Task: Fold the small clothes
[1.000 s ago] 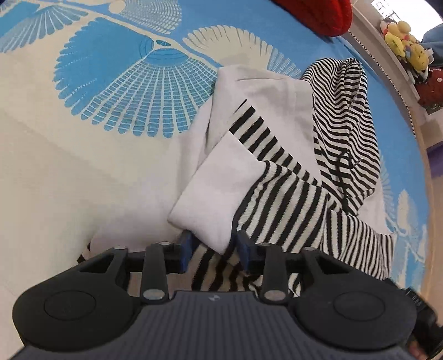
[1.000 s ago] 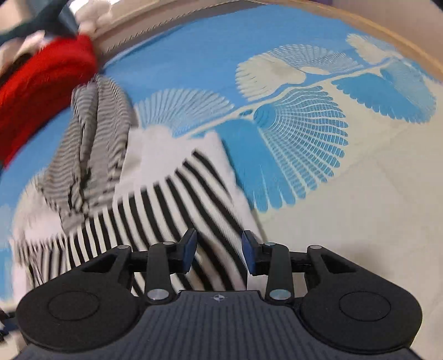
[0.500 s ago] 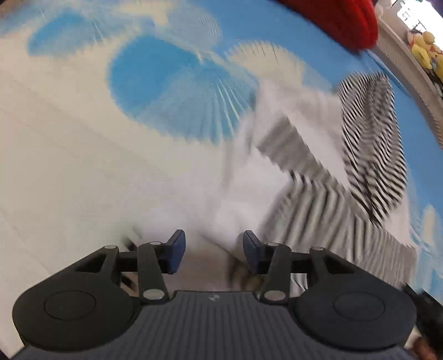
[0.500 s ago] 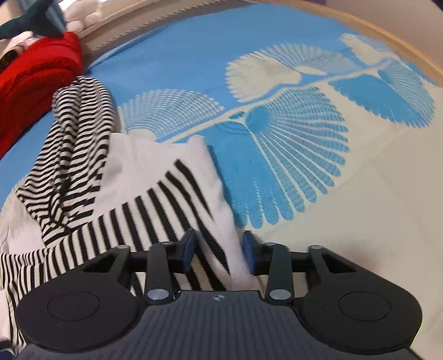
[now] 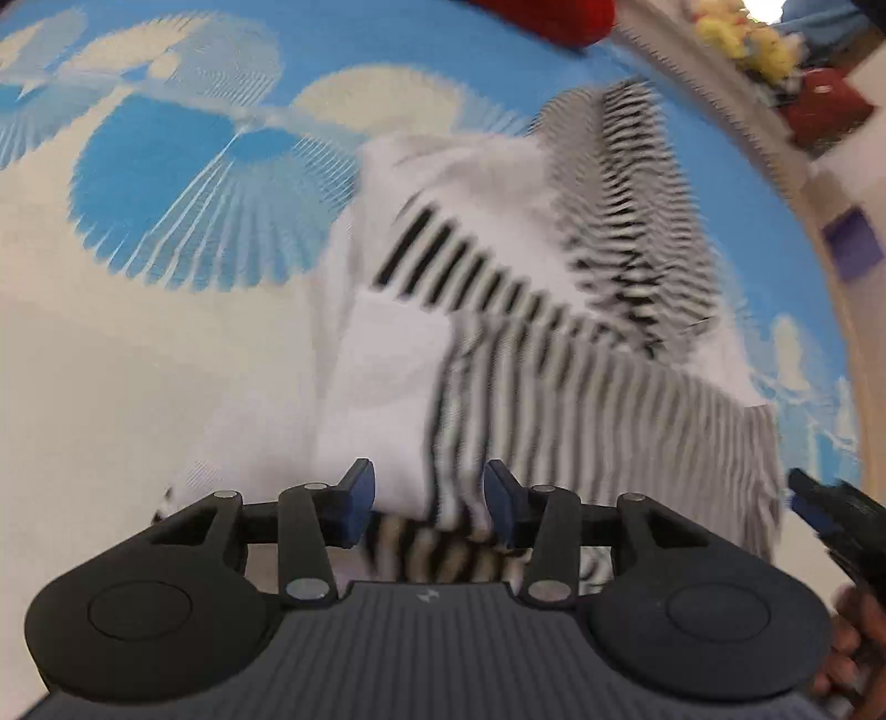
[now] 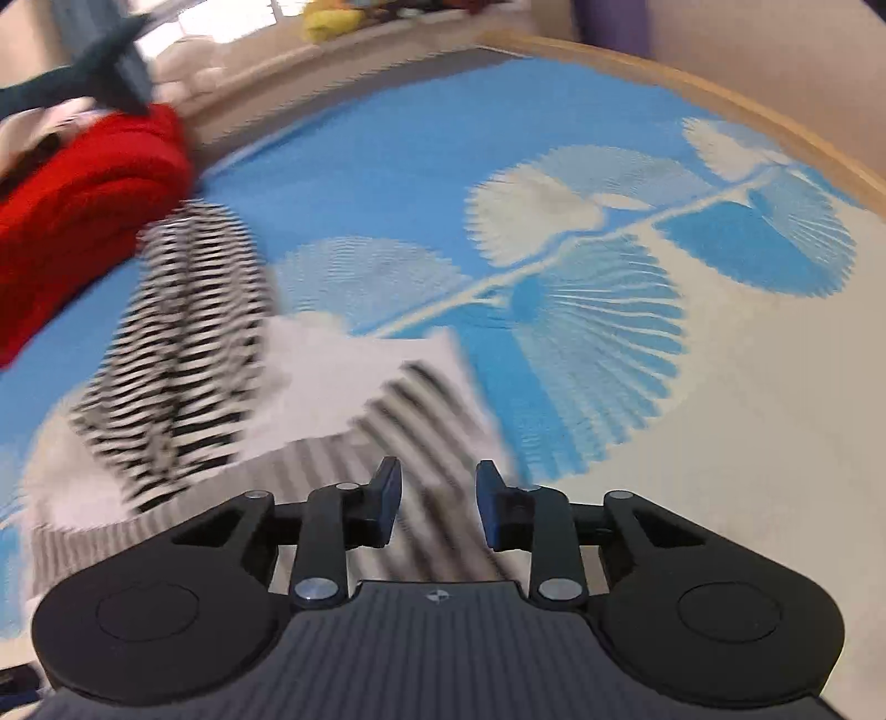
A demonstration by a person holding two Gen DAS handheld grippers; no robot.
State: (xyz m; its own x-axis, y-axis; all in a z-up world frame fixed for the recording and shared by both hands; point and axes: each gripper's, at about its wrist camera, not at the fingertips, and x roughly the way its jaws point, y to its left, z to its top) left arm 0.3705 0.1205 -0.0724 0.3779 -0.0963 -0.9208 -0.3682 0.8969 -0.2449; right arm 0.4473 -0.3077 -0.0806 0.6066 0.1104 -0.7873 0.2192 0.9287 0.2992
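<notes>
A white garment with black stripes [image 5: 498,310] lies crumpled on the blue and cream patterned mat [image 5: 166,194]. My left gripper [image 5: 426,495] is open, its blue pads on either side of the garment's near fold of white and striped cloth. In the right wrist view the same garment [image 6: 343,387] lies ahead and to the left. My right gripper [image 6: 434,493] is open just above its near striped edge. Both views are motion-blurred.
A red cloth pile [image 6: 83,221] lies at the far left of the mat and shows in the left wrist view [image 5: 548,16]. Stuffed toys [image 5: 742,33] sit on a ledge beyond the mat. The mat's wooden edge [image 6: 720,94] curves at the right.
My left gripper let go of the white fold, swung left, then came back over the garment's near edge. My right gripper stayed open over the striped edge and shifted slightly.
</notes>
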